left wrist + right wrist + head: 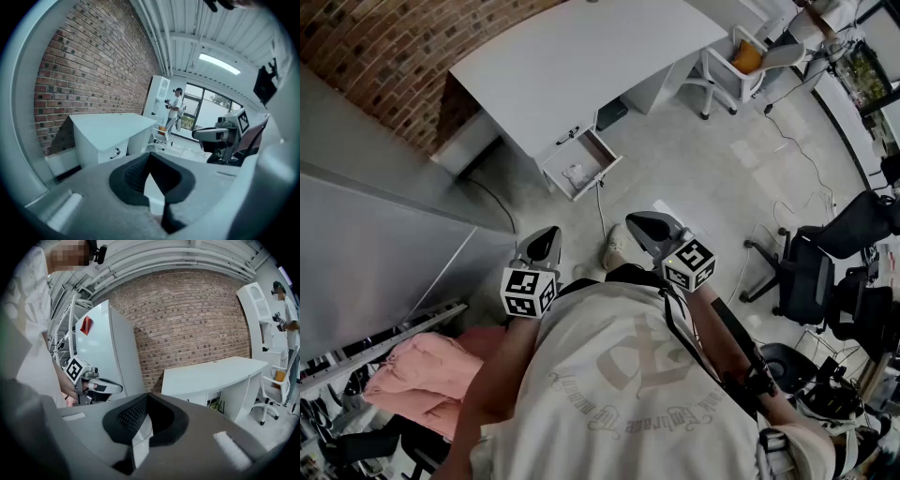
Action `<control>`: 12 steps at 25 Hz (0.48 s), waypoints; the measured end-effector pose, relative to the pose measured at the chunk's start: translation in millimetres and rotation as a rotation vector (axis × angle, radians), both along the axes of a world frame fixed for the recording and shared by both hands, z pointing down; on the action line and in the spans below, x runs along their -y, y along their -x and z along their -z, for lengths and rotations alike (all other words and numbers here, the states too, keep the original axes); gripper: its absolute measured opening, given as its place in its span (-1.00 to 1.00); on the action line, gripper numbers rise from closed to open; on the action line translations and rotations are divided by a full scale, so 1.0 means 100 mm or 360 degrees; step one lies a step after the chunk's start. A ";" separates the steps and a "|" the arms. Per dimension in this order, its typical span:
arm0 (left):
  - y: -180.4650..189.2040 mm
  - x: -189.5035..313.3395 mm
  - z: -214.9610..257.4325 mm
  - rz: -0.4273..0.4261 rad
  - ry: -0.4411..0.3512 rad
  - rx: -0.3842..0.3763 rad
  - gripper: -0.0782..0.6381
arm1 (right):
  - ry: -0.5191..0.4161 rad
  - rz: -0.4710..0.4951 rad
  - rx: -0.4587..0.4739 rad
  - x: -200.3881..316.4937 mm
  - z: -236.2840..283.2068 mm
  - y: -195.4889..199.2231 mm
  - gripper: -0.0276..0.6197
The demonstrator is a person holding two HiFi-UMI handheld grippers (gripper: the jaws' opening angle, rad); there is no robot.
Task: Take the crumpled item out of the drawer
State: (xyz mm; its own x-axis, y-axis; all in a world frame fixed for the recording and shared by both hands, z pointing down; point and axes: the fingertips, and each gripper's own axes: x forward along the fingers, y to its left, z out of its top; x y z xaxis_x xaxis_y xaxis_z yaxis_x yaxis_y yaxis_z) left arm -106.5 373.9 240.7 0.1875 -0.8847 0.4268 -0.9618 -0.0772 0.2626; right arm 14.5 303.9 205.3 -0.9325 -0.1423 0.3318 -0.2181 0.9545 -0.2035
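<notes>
Well apart from the open white drawer (602, 147) holding a crumpled white item (575, 172), the grey left gripper (546, 240) and right gripper (645, 226) are closed, empty.

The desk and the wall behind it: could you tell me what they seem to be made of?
The desk looks like white laminated board or painted metal, smooth and matte; which one is unclear. The wall is bare red-brown brick, its mortar joints visible.
</notes>
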 end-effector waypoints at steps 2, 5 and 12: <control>0.03 0.00 0.00 0.0002 -0.0008 0.0002 -0.77 | -0.0005 -0.0001 0.0004 0.00 0.00 0.03 -0.89; 0.05 0.00 0.01 0.0003 -0.0010 0.0005 -0.77 | -0.0005 0.0004 0.0007 -0.01 0.00 0.05 -0.89; 0.05 -0.04 0.01 0.0024 -0.0004 -0.0003 -0.77 | -0.0005 0.0020 -0.0012 -0.05 -0.02 0.05 -0.89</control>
State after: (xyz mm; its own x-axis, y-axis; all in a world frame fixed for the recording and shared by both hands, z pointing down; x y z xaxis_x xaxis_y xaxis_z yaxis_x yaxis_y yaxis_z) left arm -111.9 377.7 239.5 0.1753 -0.8884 0.4242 -0.9623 -0.0636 0.2645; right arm 9.7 309.2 207.5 -0.9317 -0.1317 0.3384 -0.2077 0.9577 -0.1991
